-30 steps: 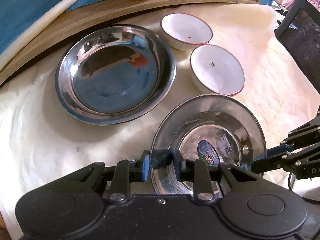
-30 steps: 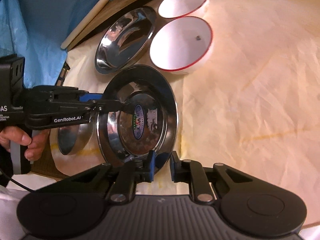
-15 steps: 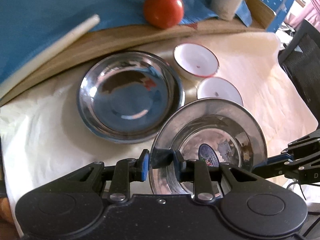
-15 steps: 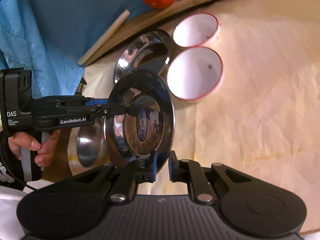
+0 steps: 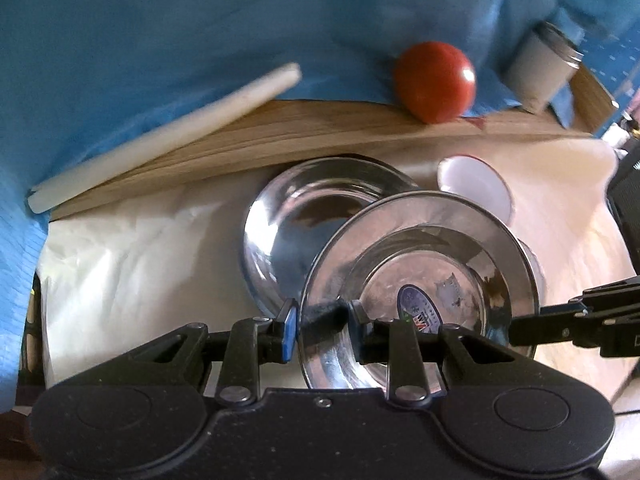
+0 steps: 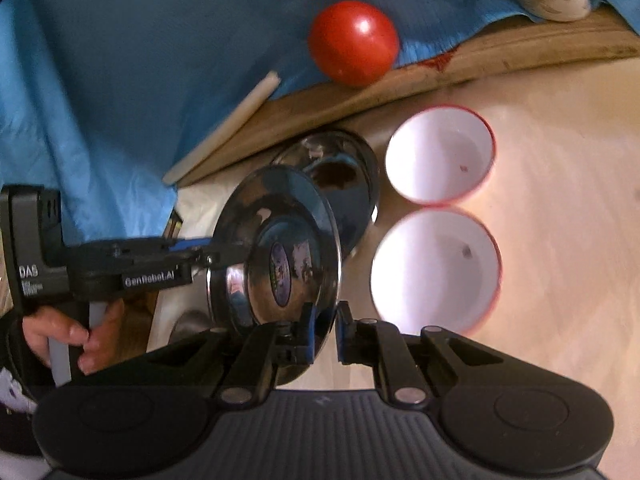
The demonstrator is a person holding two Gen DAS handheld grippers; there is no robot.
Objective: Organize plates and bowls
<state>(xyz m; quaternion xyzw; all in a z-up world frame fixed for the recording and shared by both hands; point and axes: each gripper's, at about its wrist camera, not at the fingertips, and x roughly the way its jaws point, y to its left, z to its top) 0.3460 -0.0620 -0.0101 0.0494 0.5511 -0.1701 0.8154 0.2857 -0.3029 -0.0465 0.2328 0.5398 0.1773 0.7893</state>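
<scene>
A small steel plate with a blue sticker is held in the air by both grippers. My left gripper is shut on its near rim. My right gripper is shut on the opposite rim and shows in the left wrist view at the right. A larger steel plate lies on the cream cloth behind and below it. Two white red-rimmed bowls sit side by side to the right; one shows in the left wrist view.
A wooden board edge runs along the back, with blue cloth over it. A red tomato, a white stick and a white cup lie on it. A black chair is at the right.
Both grippers have lifted the small steel plate up from the cloth and moved it toward the large steel plate. The back board and tomato have come into view.
</scene>
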